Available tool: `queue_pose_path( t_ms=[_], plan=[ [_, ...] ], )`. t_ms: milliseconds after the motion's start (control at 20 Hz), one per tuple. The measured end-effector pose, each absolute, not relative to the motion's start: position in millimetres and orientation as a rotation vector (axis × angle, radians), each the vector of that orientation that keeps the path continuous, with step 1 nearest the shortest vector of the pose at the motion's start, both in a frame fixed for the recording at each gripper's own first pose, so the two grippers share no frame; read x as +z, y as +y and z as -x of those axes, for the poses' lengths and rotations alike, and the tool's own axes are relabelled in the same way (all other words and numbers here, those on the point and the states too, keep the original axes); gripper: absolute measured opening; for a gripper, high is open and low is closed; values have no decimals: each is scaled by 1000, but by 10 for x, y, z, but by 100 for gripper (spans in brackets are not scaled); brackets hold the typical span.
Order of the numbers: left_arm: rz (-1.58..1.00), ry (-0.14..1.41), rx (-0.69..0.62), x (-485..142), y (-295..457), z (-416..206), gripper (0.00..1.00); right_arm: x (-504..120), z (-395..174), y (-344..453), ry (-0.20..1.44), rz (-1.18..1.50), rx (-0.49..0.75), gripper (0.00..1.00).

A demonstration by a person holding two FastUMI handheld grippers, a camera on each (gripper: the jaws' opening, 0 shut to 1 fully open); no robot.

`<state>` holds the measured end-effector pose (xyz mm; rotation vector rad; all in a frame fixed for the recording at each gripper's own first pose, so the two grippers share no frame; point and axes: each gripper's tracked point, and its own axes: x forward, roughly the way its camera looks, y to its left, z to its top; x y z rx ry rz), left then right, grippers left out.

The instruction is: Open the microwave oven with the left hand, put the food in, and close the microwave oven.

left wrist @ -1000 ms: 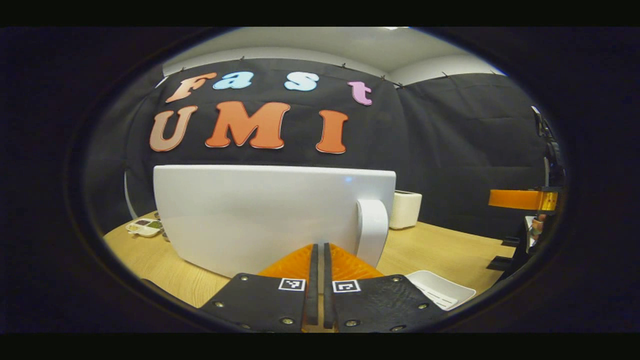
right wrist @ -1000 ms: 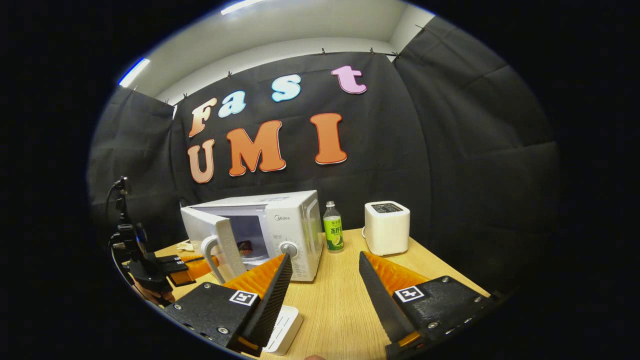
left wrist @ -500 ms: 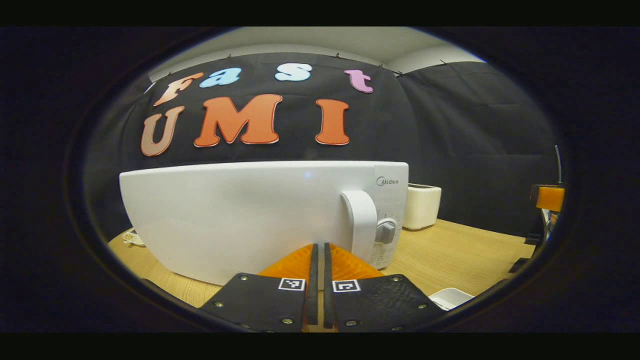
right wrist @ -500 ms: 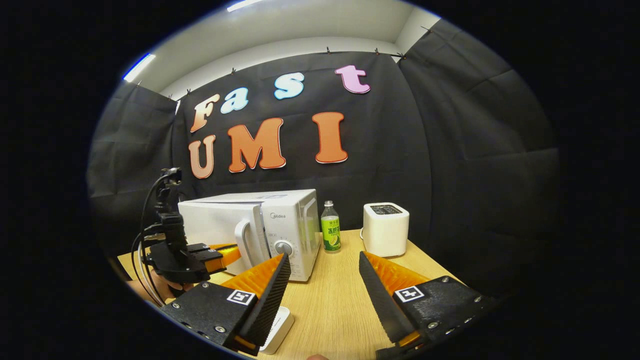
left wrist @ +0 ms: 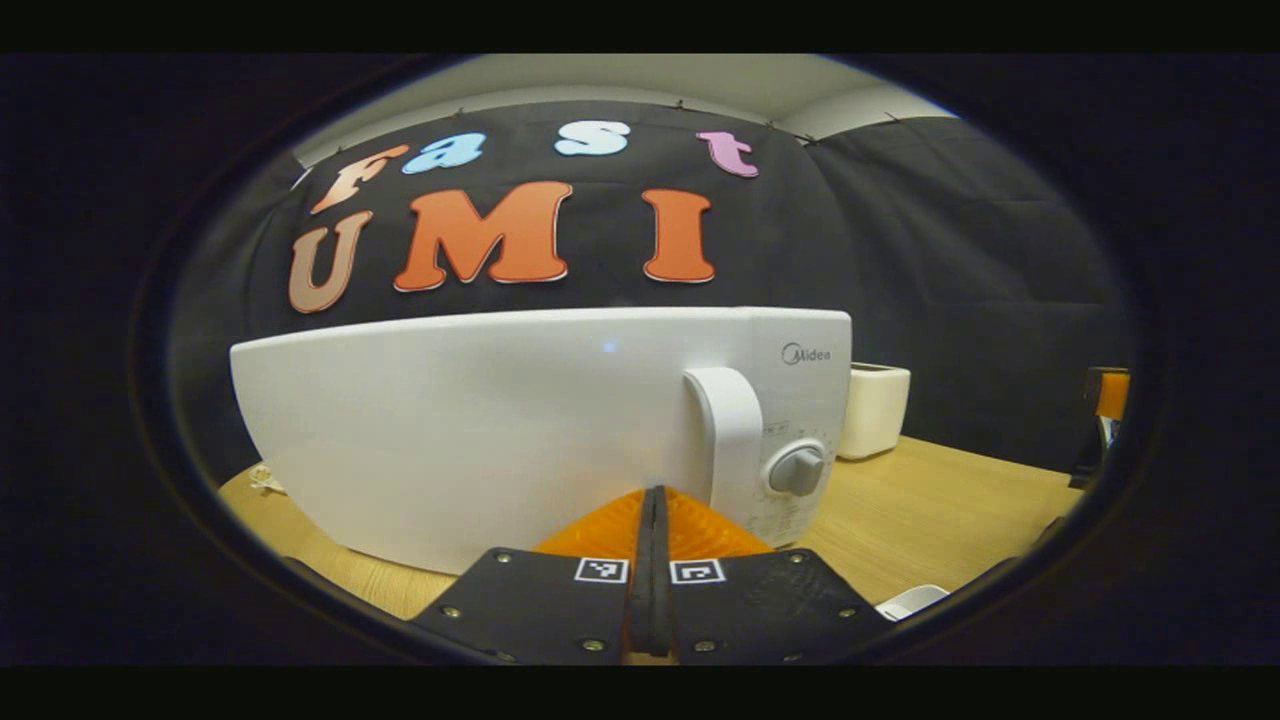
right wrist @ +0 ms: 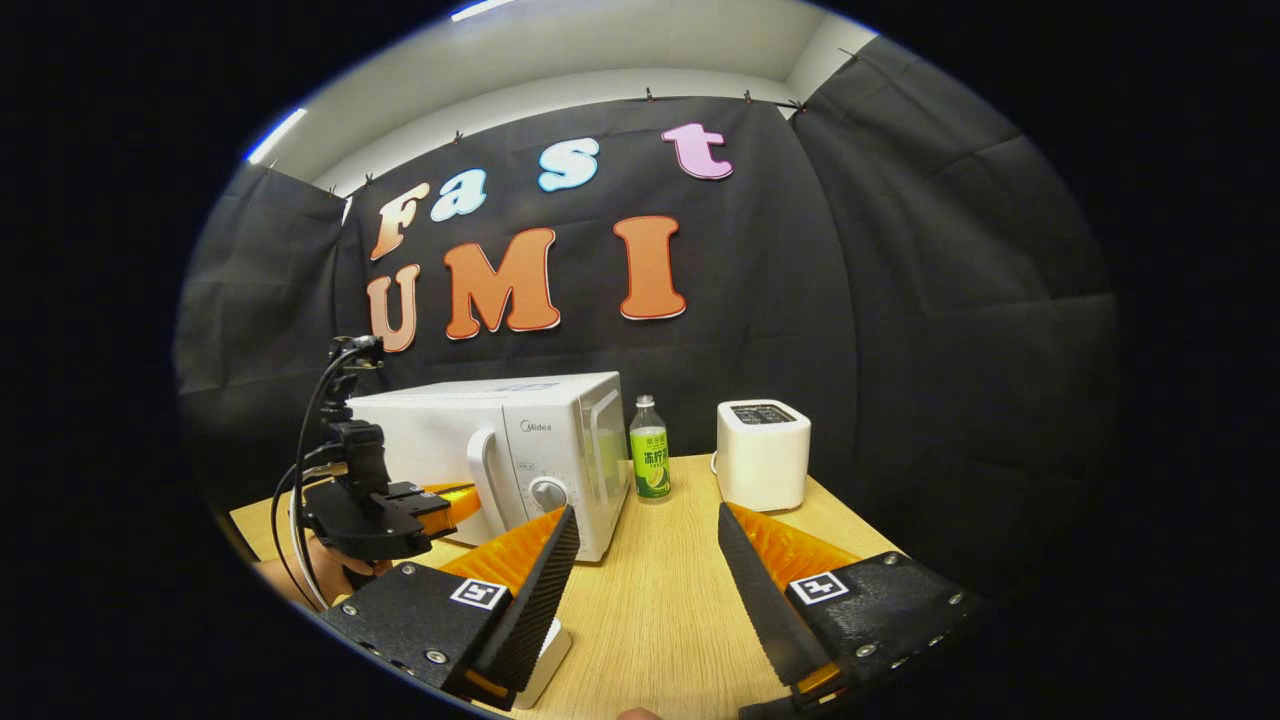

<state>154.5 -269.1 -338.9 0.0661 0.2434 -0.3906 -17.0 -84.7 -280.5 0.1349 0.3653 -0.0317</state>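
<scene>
The white microwave (left wrist: 520, 420) stands on the wooden table with its door closed, so the food inside is hidden. Its door handle (left wrist: 735, 440) and dial (left wrist: 797, 470) sit just right of my left gripper (left wrist: 652, 500). That gripper is shut with nothing between its fingers, and its tips are against or very near the door's lower front. In the right gripper view the microwave (right wrist: 520, 445) is at the left, with the left gripper (right wrist: 452, 496) at its door and a hand (right wrist: 325, 570) holding it. My right gripper (right wrist: 648, 530) hangs open over the table, holding nothing.
A green-labelled bottle (right wrist: 648, 462) and a white toaster (right wrist: 762, 455) stand right of the microwave at the back. A white tray (right wrist: 548, 655) lies on the table (right wrist: 660, 620) under the right gripper's left finger. The toaster (left wrist: 875, 410) also appears behind the microwave.
The microwave door has swung from half open to closed, with the left gripper following it in. The small gap between the left fingers has closed. The right gripper stayed open.
</scene>
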Motion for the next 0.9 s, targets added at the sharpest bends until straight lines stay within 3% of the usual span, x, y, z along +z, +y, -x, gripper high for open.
queue_pose_path(
  t_ms=[250, 550, 600, 700, 900],
  plan=[
    [-100, 207, -375, -3134, -2584, -1473, 1, -2635, 123, -816, 344, -109, -29, 88],
    [-105, 123, -329, -2186, -2062, -1086, 0, -2146, -21, -729, 276, -11, -23, 88],
    [-103, 117, -313, -2023, -1941, -1026, 8, -2066, -32, -701, 267, 2, -16, 89],
    [-101, 98, -267, -1701, -1643, -906, 4, -1917, -48, -616, 253, 13, 1, 88],
    [-67, 76, -195, -1131, -1108, -619, 17, -1584, -117, -413, 225, 37, 46, 89]
  ],
)
